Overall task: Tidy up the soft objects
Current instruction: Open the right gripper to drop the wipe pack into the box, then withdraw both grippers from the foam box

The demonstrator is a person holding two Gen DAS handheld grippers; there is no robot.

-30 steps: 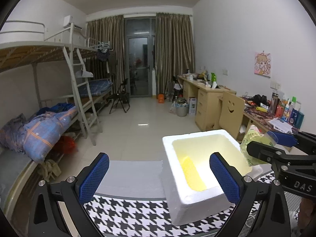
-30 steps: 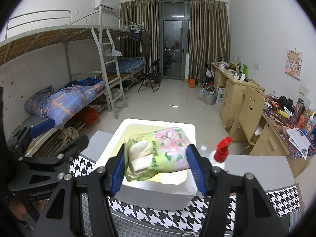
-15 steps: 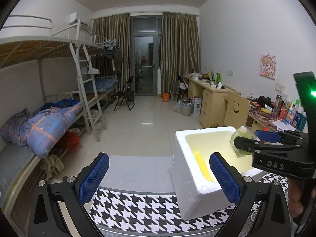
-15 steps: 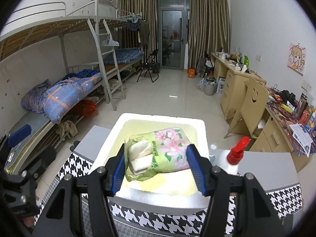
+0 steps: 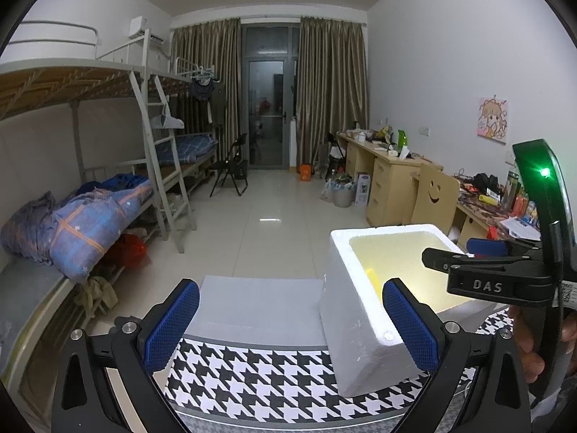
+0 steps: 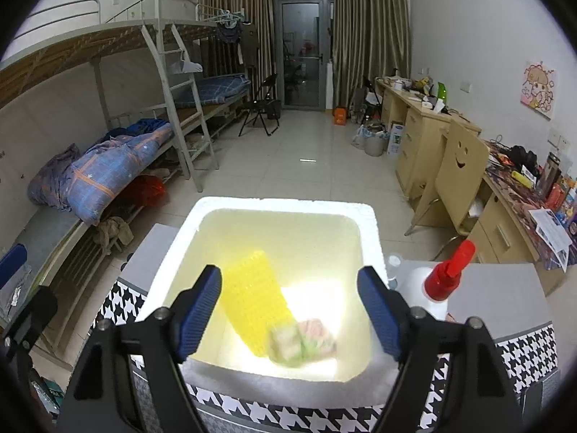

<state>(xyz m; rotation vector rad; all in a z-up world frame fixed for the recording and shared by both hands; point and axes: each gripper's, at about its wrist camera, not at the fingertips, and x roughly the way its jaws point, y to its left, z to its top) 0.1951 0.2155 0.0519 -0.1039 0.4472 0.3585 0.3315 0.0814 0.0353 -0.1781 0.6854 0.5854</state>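
A white foam box [image 6: 368,238] stands on the houndstooth cloth; it also shows in the left wrist view [image 5: 346,310]. Inside it lie a yellow ribbed sponge [image 6: 252,303] and a blurred green floral tissue pack [image 6: 303,341] at the near side of the floor. My right gripper [image 6: 288,310] is open and empty above the box's near rim. My left gripper [image 5: 290,319] is open and empty, left of the box, with its right finger against the box's near corner. The right gripper's body [image 5: 497,278] hangs over the box in the left wrist view.
A white spray bottle with a red trigger [image 6: 443,281] stands just right of the box. The table has a houndstooth cloth [image 5: 259,371] and a grey far part [image 5: 259,299]. Bunk beds stand left, desks and a chair right.
The right gripper opened and let go of the tissue pack, which dropped into the box beside the yellow sponge. The left gripper shifted left, away from the box.
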